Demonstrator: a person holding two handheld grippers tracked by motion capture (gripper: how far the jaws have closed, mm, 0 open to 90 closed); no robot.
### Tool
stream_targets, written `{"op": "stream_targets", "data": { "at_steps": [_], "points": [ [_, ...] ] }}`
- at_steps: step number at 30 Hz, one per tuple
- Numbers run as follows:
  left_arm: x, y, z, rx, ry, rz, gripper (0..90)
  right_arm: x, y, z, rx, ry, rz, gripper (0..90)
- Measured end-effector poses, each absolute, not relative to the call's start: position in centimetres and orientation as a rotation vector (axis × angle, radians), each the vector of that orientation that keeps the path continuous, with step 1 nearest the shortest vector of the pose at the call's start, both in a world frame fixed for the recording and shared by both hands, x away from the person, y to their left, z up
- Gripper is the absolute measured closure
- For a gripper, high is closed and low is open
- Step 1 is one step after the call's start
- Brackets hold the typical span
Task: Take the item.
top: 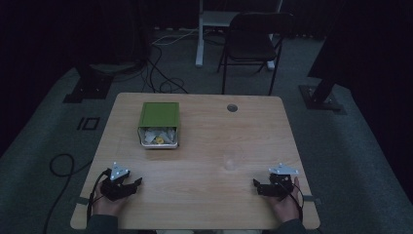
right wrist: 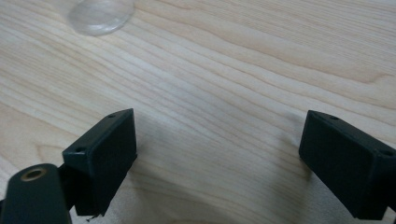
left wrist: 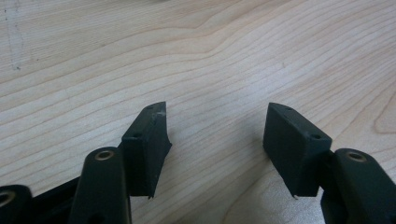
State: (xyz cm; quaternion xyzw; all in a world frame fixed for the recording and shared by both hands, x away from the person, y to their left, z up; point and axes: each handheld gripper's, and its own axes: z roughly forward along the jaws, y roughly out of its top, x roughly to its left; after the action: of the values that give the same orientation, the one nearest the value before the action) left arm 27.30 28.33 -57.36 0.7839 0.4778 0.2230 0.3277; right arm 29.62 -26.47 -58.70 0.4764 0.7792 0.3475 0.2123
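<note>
The clear plastic cup (top: pixel 230 161) stands on the desk (top: pixel 204 204), ahead and to the left of the right gripper (top: pixel 265 187) and well apart from its jaws; in the right gripper view the cup (right wrist: pixel 100 16) sits beyond the left jaw. Both grippers rest on the desk with jaws spread wide and nothing between them, the left gripper (top: pixel 127 187) far from the cup. A green box (top: pixel 159 124) lies on its side left of the cup. Behind the desk, a black chair (top: pixel 253 41) stands on grey carpet in a dim room.
</note>
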Motion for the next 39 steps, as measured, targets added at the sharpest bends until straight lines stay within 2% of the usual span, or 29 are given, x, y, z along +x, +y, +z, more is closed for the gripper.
{"op": "stream_targets", "data": {
  "at_steps": [18, 39],
  "points": [
    [27.2, 27.9, -56.9, 2.071, 1.234, 0.553, 43.0, 29.4, -26.7, -58.7, 1.311, 2.173, 0.972, 11.2],
    [27.1, 27.3, -53.3, 2.026, 1.157, 0.613, 43.3, 29.3, -26.9, -58.7, 1.299, 2.18, 0.977, 13.1]
  ]
}}
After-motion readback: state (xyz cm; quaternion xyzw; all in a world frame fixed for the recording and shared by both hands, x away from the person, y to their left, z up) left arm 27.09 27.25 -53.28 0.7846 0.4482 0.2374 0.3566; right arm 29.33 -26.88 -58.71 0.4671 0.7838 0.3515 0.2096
